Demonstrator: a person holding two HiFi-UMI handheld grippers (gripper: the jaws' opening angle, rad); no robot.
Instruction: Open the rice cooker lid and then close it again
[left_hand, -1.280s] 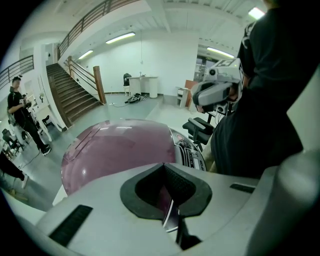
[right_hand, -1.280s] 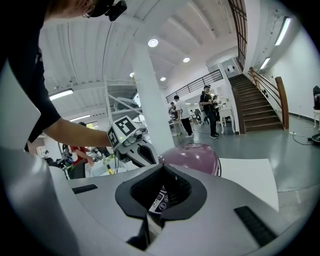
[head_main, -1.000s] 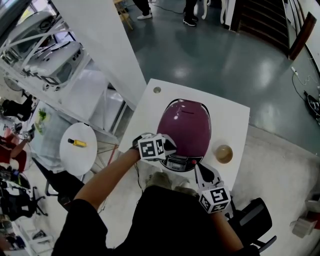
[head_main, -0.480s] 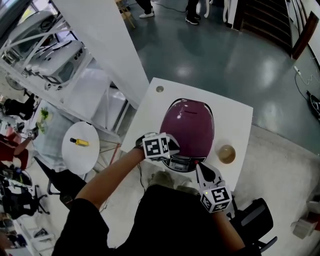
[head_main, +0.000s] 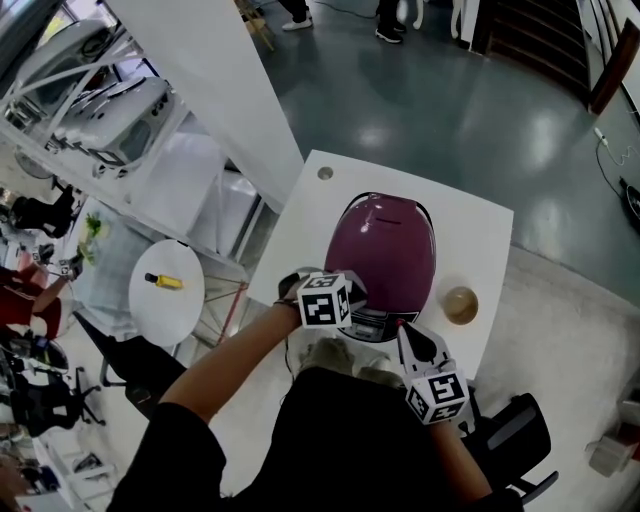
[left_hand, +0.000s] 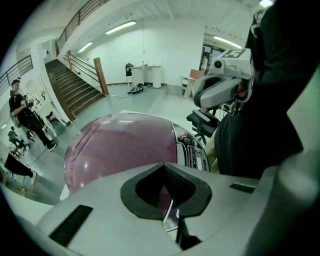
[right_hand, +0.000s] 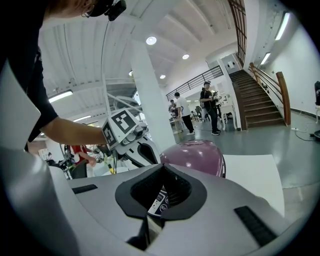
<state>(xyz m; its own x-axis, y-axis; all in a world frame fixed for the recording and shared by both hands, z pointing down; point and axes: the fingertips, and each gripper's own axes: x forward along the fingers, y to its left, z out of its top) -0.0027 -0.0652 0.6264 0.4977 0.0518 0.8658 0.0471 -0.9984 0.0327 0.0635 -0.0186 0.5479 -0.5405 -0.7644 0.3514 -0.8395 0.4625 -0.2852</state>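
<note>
With the rice cooker lid seen shut at the middle of the desk, opening is judged still pending, and the left hand-held gripper at its 7 o'clock and the right hand-held gripper at 5 o'clock are held clenched, empty.

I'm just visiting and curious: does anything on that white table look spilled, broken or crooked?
Nothing stands out. The purple rice cooker sits upright on the white table, its lid down, and the small round tan object rests beside it, apart from it. No spill or damage shows.
</note>
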